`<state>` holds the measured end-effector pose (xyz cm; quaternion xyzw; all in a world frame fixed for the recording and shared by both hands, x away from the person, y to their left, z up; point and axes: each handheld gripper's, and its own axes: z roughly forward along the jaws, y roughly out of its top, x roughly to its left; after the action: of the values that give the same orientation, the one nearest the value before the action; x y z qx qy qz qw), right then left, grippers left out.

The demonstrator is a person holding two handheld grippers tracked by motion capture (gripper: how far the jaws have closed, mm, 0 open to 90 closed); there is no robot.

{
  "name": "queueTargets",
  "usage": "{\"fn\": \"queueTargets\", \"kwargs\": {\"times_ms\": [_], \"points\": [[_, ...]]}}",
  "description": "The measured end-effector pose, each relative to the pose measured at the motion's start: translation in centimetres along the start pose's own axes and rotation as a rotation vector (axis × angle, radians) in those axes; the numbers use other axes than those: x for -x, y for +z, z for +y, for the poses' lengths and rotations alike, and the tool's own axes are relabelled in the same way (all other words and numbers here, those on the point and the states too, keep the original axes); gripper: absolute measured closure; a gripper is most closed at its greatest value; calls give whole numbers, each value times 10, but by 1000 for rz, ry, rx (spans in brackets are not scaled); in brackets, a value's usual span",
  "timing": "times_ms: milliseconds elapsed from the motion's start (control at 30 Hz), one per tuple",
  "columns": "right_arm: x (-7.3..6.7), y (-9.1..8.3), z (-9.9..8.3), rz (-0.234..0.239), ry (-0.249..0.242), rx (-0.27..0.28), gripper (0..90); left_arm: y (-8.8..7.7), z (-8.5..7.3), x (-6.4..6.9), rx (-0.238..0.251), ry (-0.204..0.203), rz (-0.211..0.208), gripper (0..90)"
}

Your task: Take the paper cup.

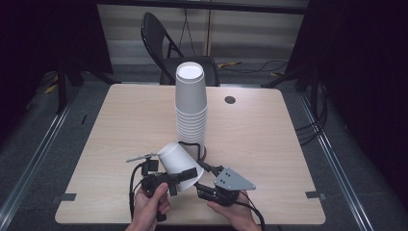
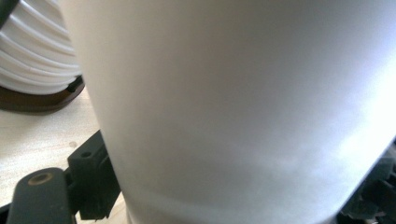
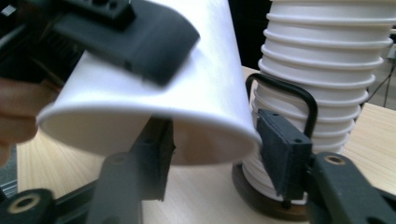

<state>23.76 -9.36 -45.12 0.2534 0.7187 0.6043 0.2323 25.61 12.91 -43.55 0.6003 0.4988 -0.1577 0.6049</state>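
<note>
The loose paper cup [image 1: 178, 163] hangs tilted above the near edge of the desk [image 1: 120, 125], its base up and to the left, its open mouth down and toward the right, just in front of the tall stack of cups [image 1: 191, 103] that stands on a dark round base [image 3: 261, 198] near the desk's middle.

Risk, my judgement: the wall is thin paper. If the two grips squeeze or pull against each other, the rim could buckle or the cup could slip free and drop on the desk. A careless swing could also knock the stack, which is tall and narrow.

Left gripper [image 1: 166, 183]: jaws pinch the cup's wall; in the right gripper view one black jaw lies flat on the outside of the cup, and in the left gripper view the cup's side [image 2: 243, 107] sits right against the camera. I hold it from the left hand [image 1: 149, 204], low at the near edge.

Right gripper [image 3: 212, 161]: one jaw sits inside the mouth, the other outside the rim, straddling the wall. Partly spread; I cannot tell whether the pads press the paper yet. Right hand [image 1: 238, 214] is at the near edge, gripper pointing up-left toward the cup.
</note>
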Motion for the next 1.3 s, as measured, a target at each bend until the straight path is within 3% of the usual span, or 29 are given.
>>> {"fn": "queueTargets", "kwargs": {"times_ms": [300, 533, 667, 767, 900, 1167, 1300], "points": [[2, 7, 2, 4, 4, 28, 581, 1, -7, -2, 20, -64, -27, 133], [4, 8, 1, -11, 5, 52, 654, 4, -11, 0, 6, -59, -31, 132], [3, 8, 2, -12, -21, 63, 693, 8, -14, 2, -3, -61, -34, 131], [5, 8, 1, -17, -30, 67, 768, 8, -14, 1, -2, -63, -38, 124], [7, 6, 0, -18, -44, 70, 822, 7, -13, -2, 3, -75, -65, 114], [8, 3, 0, 10, -53, 61, 850, 5, -10, -5, 32, -22, -84, 98], [7, 2, -1, 26, -41, 45, 856, 1, -4, -6, 54, 4, -63, 96]]}}
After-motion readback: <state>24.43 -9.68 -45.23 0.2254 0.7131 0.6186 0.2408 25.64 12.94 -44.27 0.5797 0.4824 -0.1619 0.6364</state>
